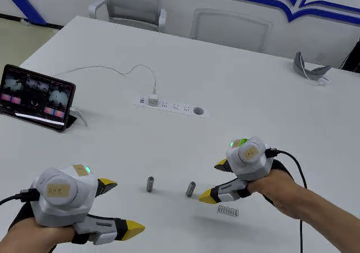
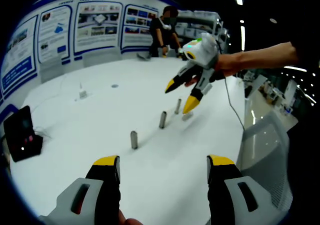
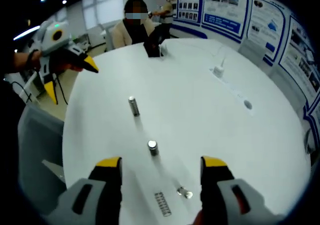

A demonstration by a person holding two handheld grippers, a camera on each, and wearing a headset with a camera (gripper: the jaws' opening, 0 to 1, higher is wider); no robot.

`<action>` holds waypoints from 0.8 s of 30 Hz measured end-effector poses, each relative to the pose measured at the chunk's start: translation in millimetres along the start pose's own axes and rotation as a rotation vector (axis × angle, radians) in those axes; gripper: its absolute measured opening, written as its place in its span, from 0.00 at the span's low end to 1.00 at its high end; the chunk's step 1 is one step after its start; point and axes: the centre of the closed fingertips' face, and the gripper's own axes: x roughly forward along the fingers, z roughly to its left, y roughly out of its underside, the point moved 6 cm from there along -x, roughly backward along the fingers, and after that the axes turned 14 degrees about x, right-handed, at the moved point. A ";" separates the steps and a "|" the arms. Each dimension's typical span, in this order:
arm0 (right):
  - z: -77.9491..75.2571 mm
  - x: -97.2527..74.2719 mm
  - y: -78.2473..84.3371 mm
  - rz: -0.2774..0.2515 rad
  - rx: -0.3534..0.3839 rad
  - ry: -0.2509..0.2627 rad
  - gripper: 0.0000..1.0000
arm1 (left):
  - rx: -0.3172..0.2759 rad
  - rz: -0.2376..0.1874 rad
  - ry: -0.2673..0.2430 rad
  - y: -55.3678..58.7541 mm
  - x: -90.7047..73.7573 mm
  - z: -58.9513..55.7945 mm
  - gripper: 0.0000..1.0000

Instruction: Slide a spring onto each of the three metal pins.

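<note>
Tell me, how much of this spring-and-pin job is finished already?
About two thirds, it seems. The left pin and middle pin look ribbed, as if springs already sit on them. Nothing is in hand: the left hand-held gripper and right hand-held gripper are open and empty. Still left: the loose spring lies flat on the table, and the third pin looks bare.

Tablet (image 1: 36,96), power strip (image 1: 171,105), two chairs (image 1: 132,3) beyond white table (image 1: 253,90)
</note>
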 end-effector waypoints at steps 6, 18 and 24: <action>1.5 -9.0 -1.1 -0.053 0.047 0.010 0.67 | 0.002 -0.003 0.006 -1.1 3.8 -1.3 0.72; 7.4 -22.0 5.9 -0.136 0.117 0.043 0.70 | 0.014 0.003 0.022 -3.7 11.8 -3.2 0.73; 12.7 -29.4 11.7 -0.158 0.130 0.053 0.72 | 0.016 -0.001 0.029 -7.7 18.0 -3.6 0.73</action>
